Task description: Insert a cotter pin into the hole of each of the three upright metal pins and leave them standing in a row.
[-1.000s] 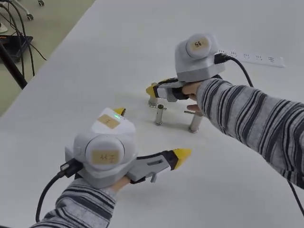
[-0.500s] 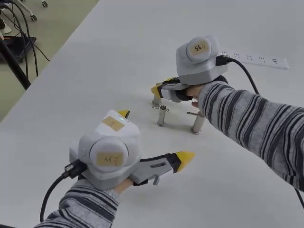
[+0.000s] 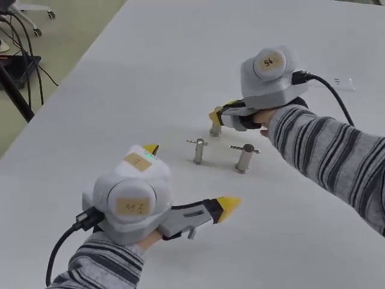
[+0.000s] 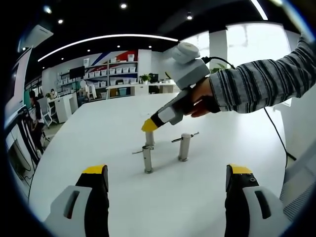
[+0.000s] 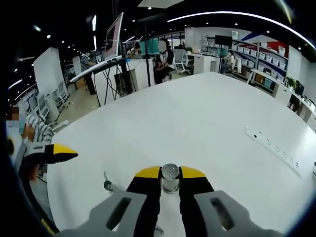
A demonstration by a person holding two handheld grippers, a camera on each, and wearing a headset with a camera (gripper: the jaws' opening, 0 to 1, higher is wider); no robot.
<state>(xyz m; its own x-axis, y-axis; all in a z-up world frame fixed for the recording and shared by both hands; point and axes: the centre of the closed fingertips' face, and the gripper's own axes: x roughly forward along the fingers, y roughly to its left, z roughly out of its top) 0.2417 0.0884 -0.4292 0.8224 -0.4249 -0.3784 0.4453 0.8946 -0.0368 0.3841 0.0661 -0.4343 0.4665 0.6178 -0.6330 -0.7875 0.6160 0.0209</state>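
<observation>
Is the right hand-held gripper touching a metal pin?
Touching. Right gripper view: the right hand-held gripper presses both sides of the metal pin.

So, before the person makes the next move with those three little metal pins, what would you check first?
1. Right hand-held gripper has its jaws closed on the far pin: ok.
2. Middle pin has a cotter pin through it: ok.
3. Third pin has a second cotter pin through it: ok.
4. Far pin has a cotter pin through it: cannot tell, the jaws hide its top.
5. All three pins stand upright: ok.
6. The pins form a row: not ok, they sit in a triangle.
7. Left hand-held gripper is open and away from the pins: ok.
</observation>
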